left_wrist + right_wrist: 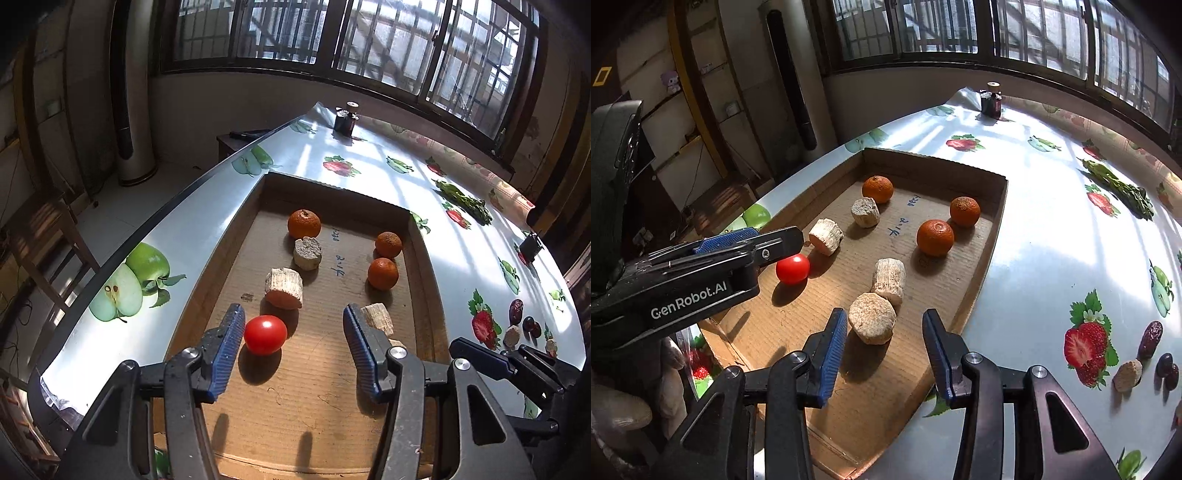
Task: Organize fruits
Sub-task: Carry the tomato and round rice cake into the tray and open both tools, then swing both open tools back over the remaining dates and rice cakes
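Observation:
A shallow cardboard tray [421, 243] [993, 206] lies on the table. In it are a red tomato [265, 334] [792, 268], three oranges [304, 223] [388, 244] [383, 273] [935, 237] and several pale corky chunks [284, 288] [872, 323]. My left gripper [293, 332] is open over the tray, the tomato just inside its left finger; it shows in the right wrist view [768, 242]. My right gripper [884, 332] is open and empty, just behind a round pale chunk.
The table has a glossy fruit-print cover. A dark date [1149, 339], small dark fruits [1168, 369] and a pale chunk [1127, 375] lie on it right of the tray. Green leaves [1123, 190] and a dark jar [990, 101] sit further back.

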Tool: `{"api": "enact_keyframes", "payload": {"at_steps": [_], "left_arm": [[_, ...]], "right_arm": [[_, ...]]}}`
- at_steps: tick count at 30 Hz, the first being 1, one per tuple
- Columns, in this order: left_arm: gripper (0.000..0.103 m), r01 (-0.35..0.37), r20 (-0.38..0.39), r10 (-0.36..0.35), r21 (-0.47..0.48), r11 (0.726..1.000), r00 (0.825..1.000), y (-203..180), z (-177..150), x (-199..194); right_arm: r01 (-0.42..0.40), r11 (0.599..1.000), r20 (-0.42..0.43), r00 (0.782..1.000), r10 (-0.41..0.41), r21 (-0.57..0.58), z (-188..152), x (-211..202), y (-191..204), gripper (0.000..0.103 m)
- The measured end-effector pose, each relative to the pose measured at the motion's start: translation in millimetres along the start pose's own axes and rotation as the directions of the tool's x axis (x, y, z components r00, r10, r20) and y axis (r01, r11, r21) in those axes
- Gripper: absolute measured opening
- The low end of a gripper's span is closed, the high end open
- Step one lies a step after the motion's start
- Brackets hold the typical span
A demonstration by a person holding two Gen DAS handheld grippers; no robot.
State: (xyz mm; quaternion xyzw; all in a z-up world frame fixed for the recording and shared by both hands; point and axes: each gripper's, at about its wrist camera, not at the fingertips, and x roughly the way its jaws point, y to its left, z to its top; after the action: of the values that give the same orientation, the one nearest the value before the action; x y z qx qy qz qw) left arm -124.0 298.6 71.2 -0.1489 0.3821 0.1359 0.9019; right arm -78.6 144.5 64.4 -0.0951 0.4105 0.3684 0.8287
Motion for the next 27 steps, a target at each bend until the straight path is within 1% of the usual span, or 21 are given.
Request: {"api": "enact_keyframes", "payload": {"at_steps": [2, 6, 10, 14, 17, 21, 27], "left_arm": [[0.055, 0.005, -0.001, -0.005, 0.016, 1.0, 1.0, -7.2, -1.9, -2.2], [0.055, 0.015, 0.002, -0.015, 0.045, 0.999, 1.0, -23.3, -6.0, -7.5], [0.055, 0.024, 0.006, -0.025, 0.077, 0.997, 1.0, -38.3, -9.1, -13.4], [0.055, 0.034, 0.002, -0.034, 0.109, 0.993, 0.999, -54.4, -12.6, -15.3], [0.056, 0.046, -0.008, -0.045, 0.133, 0.99, 0.999, -67.2, -16.3, -14.6], [0.056, 0.059, -0.025, -0.056, 0.169, 0.984, 0.998, -85.8, -21.7, -11.6], [0.056, 0.076, -0.047, -0.067, 0.217, 0.973, 0.997, -110.5, -27.6, -7.3]], "right_arm": [[0.003, 1.0, 0.011, 1.0, -0.003, 0.022, -4.2, -9.3, -7.0, 0.048], [0.018, 0.997, 0.027, 0.999, -0.02, 0.072, -14.5, -25.7, -26.4, 0.054], [0.048, 0.992, 0.035, 0.998, -0.052, 0.117, -28.4, -41.4, -50.0, 0.054], [0.089, 0.98, 0.041, 0.994, -0.098, 0.18, -44.7, -59.8, -82.5, 0.054], [0.115, 0.96, 0.041, 0.991, -0.129, 0.255, -59.5, -74.9, -112.9, 0.054], [0.141, 0.923, 0.039, 0.985, -0.165, 0.359, -79.0, -94.9, -155.7, 0.055], [0.203, 0.869, 0.036, 0.969, -0.244, 0.451, -105.6, -124.4, -206.4, 0.055]]}}
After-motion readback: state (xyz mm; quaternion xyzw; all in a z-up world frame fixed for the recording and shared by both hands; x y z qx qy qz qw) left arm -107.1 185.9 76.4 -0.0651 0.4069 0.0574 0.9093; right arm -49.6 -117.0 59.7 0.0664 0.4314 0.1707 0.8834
